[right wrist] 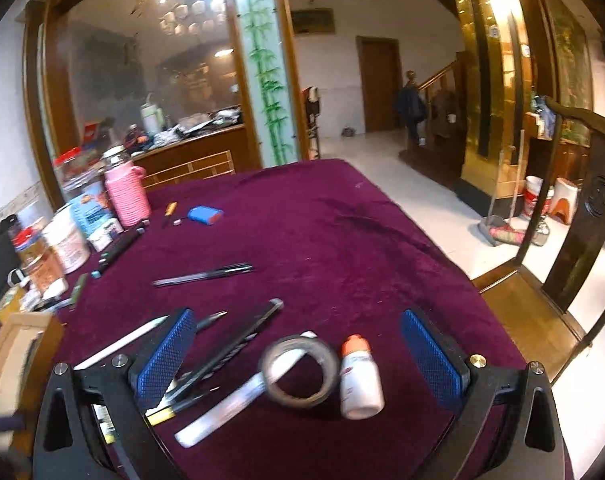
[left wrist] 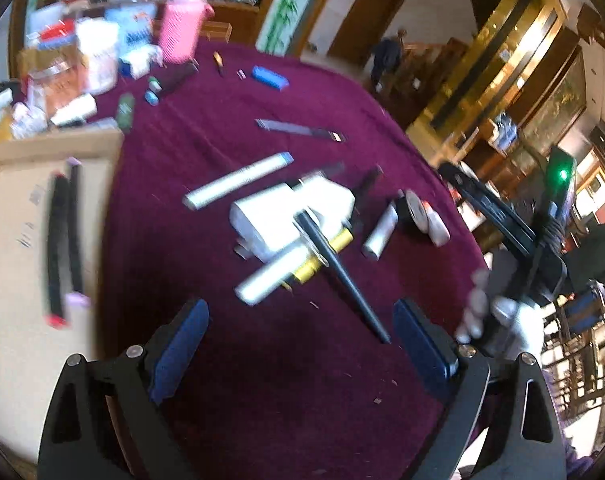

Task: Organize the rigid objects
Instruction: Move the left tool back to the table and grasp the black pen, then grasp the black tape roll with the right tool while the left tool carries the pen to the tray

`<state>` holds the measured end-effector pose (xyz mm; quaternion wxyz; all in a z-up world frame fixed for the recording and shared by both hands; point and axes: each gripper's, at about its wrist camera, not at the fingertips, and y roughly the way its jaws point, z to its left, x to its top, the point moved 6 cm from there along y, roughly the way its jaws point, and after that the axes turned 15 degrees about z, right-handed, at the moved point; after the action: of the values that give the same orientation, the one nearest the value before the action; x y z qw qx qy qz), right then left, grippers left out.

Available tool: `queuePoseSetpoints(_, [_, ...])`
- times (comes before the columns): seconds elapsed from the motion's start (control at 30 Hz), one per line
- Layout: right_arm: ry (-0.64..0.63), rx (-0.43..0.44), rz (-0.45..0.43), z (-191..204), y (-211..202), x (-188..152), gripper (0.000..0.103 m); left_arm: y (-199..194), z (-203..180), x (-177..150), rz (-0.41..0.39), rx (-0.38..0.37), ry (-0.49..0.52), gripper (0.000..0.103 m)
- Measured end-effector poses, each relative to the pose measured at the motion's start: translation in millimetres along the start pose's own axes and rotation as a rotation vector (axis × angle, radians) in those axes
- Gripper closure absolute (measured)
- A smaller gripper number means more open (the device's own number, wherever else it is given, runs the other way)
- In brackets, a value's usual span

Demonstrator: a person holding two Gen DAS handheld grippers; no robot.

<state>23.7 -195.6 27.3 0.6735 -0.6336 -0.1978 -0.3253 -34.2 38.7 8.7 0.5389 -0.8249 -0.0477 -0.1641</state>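
Both hand-held grippers, left [left wrist: 300,344] and right [right wrist: 308,356], gape wide, holding nothing; two black sticks [left wrist: 64,240] lie in the cardboard box [left wrist: 10,280], pens, tape roll [right wrist: 300,372] and bottle [right wrist: 360,380] litter my worktop [right wrist: 342,240].

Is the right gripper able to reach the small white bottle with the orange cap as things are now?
Probably yes. The right gripper is open and empty, and the white bottle lies on the purple cloth between its fingers. Only the tape roll lies close beside it and might be caught too.

tape roll [right wrist: 300,372] left of bottle [right wrist: 360,378], touching
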Motion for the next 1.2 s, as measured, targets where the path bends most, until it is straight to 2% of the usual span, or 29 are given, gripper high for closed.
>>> queuePoseSetpoints(0.03, [0.016,-0.024,-0.025,-6.8,3.4,-4.3,0.001,4.9,-5.3,-3.7,0.011,0.000,0.004,0.010])
queuePoseSetpoints(0.07, [0.029,-0.050,0.006,-13.2,9.7,-6.9,0.001,9.8,-11.5,-5.3,0.015,0.011,0.009,0.010])
queuePoseSetpoints(0.1, [0.031,-0.027,0.029,-14.1,13.0,-5.6,0.001,12.5,-16.5,-4.5,0.012,0.021,0.014,0.010])
queuePoseSetpoints(0.13, [0.037,-0.003,0.013,-16.5,10.6,-4.9,0.001,15.4,-23.5,-2.7,0.001,0.035,0.022,0.011])
queuePoseSetpoints(0.23, [0.036,0.000,0.000,-19.7,6.2,-4.9,0.001,23.9,-38.8,4.6,-0.011,0.046,0.037,0.013])
queuePoseSetpoints(0.3, [0.038,0.016,0.009,-18.8,6.4,-5.6,0.001,37.5,-46.4,9.8,0.010,0.062,0.034,0.016])
queuePoseSetpoints(0.47, [0.044,0.031,0.004,-19.5,4.0,-4.5,0.001,70.7,-48.9,18.3,0.079,0.095,-0.012,0.044])
queuePoseSetpoints(0.53, [0.060,0.039,-0.005,-22.8,1.6,-3.6,0.001,80.3,-48.3,22.0,0.093,0.115,-0.025,0.048])
queuePoseSetpoints(0.63, [0.091,0.042,-0.014,-31.4,-0.5,-2.5,0.001,84.7,-52.6,29.6,0.066,0.158,-0.013,0.051])
queuePoseSetpoints(0.7, [0.120,0.045,-0.015,-38.7,-0.7,-1.5,0.001,86.0,-53.5,31.9,0.041,0.185,0.002,0.061])
queuePoseSetpoints(0.73, [0.146,0.044,-0.013,-45.0,0.0,-2.1,0.001,86.0,-52.6,32.1,0.033,0.196,0.010,0.072])
queuePoseSetpoints(0.77, [0.161,0.044,-0.010,-49.0,0.5,-2.3,0.001,85.1,-49.6,31.9,0.030,0.195,0.008,0.082])
queuePoseSetpoints(0.87, [0.238,0.073,0.018,-65.6,6.7,-2.9,0.001,78.5,-36.2,31.7,0.041,0.117,-0.036,0.089])
queuePoseSetpoints(0.93, [0.287,0.119,0.055,-74.6,14.8,-4.8,0.001,69.2,-33.1,29.1,0.024,0.095,-0.033,0.094])
queuePoseSetpoints(1.2, [0.317,0.237,0.134,-72.8,32.0,-10.9,0.001,8.7,-29.6,8.1,-0.086,-0.017,-0.006,0.094])
